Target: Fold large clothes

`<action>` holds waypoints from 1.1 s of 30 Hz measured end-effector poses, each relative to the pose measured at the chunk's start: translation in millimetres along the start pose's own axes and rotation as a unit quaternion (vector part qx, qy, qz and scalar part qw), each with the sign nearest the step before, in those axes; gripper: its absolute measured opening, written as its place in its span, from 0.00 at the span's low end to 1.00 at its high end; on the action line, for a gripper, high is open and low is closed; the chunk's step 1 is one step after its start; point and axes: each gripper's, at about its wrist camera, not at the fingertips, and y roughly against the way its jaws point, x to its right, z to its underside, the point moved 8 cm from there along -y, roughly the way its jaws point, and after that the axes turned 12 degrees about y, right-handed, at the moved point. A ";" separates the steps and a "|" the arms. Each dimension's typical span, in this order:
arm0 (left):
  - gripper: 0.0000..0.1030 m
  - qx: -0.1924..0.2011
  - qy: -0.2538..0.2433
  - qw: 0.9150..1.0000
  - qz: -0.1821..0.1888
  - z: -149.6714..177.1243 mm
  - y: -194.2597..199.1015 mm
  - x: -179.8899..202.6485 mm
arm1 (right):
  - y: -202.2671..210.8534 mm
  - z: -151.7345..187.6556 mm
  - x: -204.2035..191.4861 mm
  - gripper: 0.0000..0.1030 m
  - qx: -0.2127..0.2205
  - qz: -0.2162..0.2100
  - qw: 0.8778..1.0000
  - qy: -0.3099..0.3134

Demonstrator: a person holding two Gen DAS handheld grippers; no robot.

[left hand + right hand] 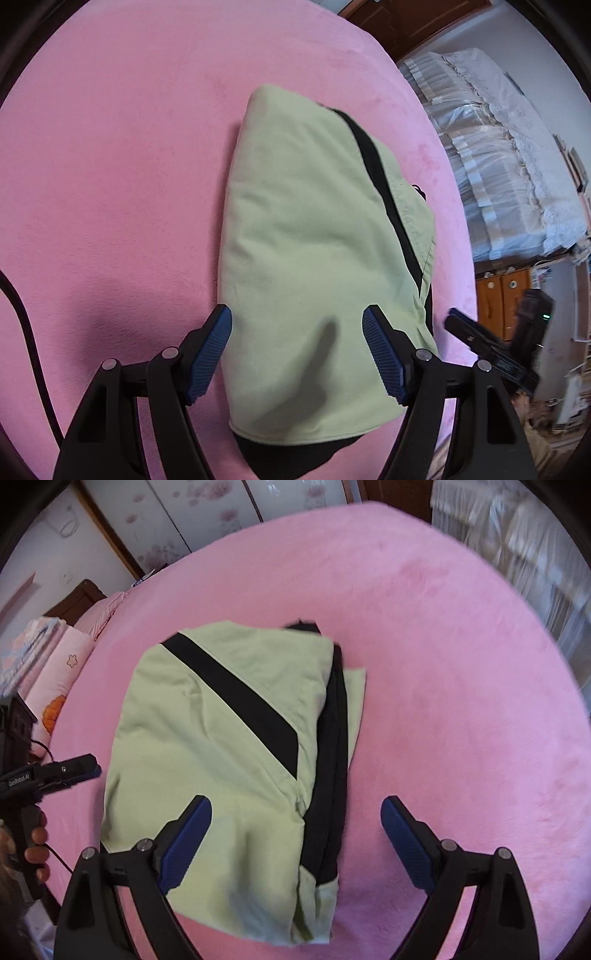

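- Plainly, the garment (pixel 317 258) is seen lying as a compact pale-green bundle on the pink blanket (pixel 110 184), already folded into a rough oblong, with a black stripe (pixel 236 698) running slantwise across its top layer and black fabric showing along one side edge.
- Its long axis is judged to run away from both tongs, roughly in line with the way each pair points, so that a near short end is presented to both.
- The left tongs (pixel 297 352) are held wide open, their blue pads straddling the near end of the garment; no cloth is pinched, and whether the pads rest on the fabric or hang above it cannot be told.
- The right tongs (pixel 295 843) are likewise spread wide and grip nothing; one pad is placed over the green cloth, the other over bare blanket beyond the dark side edge, so the black-edged side is bracketed between them.
- In the right wrist view the left tongs (pixel 70 771) are seen off the garment's opposite long side, just beside it, the handle being held by a hand (pixel 35 845).
- Both tongs are judged about equally near; the garment lies just ahead of and beneath each.
- Folding is judged to be nearly finished, with only tidying or a last fold across the long axis left.
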 end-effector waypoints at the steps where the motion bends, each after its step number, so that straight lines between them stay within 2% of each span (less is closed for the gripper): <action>1: 0.70 -0.006 0.000 1.000 -0.001 -0.6 -7.2 -4.3 | -8.7 1.0 5.5 0.91 -0.004 -0.017 1.000 -0.014; 4: 0.72 -0.024 0.003 1.000 -0.001 -3.1 -23.5 -15.2 | -29.9 1.5 16.7 0.91 -0.014 -0.059 0.997 -0.042; 8: 0.73 -0.051 0.017 0.998 0.035 -3.8 -41.8 -21.8 | -47.5 -2.5 17.0 0.88 -0.014 -0.089 0.995 -0.038; 10: 0.75 -0.053 0.017 0.997 0.046 -5.4 -46.9 -20.9 | -52.9 -7.7 10.9 0.80 -0.012 -0.104 0.994 -0.024; 12: 0.76 -0.051 0.014 0.997 0.054 -7.4 -53.4 -19.5 | -60.2 -13.8 1.7 0.64 -0.012 -0.125 0.992 -0.015; 16: 0.76 -0.052 0.026 0.996 0.073 -9.5 -61.6 -21.3 | -72.4 -21.9 -7.7 0.55 -0.016 -0.128 0.992 -0.009; 17: 0.76 -0.048 0.026 0.996 0.069 -10.0 -62.4 -20.8 | -73.6 -22.7 -8.9 0.48 -0.017 -0.124 0.992 -0.011; 18: 0.70 -0.046 0.025 0.997 0.064 -11.1 -63.8 -17.3 | -72.2 -22.4 -9.6 0.35 -0.016 -0.125 0.992 -0.014; 20: 0.58 -0.033 0.011 0.999 0.040 -8.9 -59.1 -11.6 | -65.9 -22.0 -16.2 0.17 -0.013 -0.119 0.993 -0.012; 22: 0.39 -0.019 -0.003 0.999 0.028 -7.8 -47.7 -2.8 | -53.8 -26.3 -29.0 0.13 -0.007 -0.093 0.996 0.004; 24: 0.32 -0.009 -0.009 1.000 0.021 -4.4 -32.8 6.1 | -39.2 -29.1 -42.9 0.11 0.001 -0.076 0.997 0.014; 29: 0.29 -0.008 -0.038 0.999 -0.009 10.2 11.0 13.0 | -9.6 -21.0 -81.6 0.10 0.000 -0.059 0.998 0.021; 33: 0.29 -0.004 -0.059 0.998 -0.027 12.6 64.5 -0.6 | 8.5 -12.9 -129.0 0.09 0.002 -0.081 0.997 0.019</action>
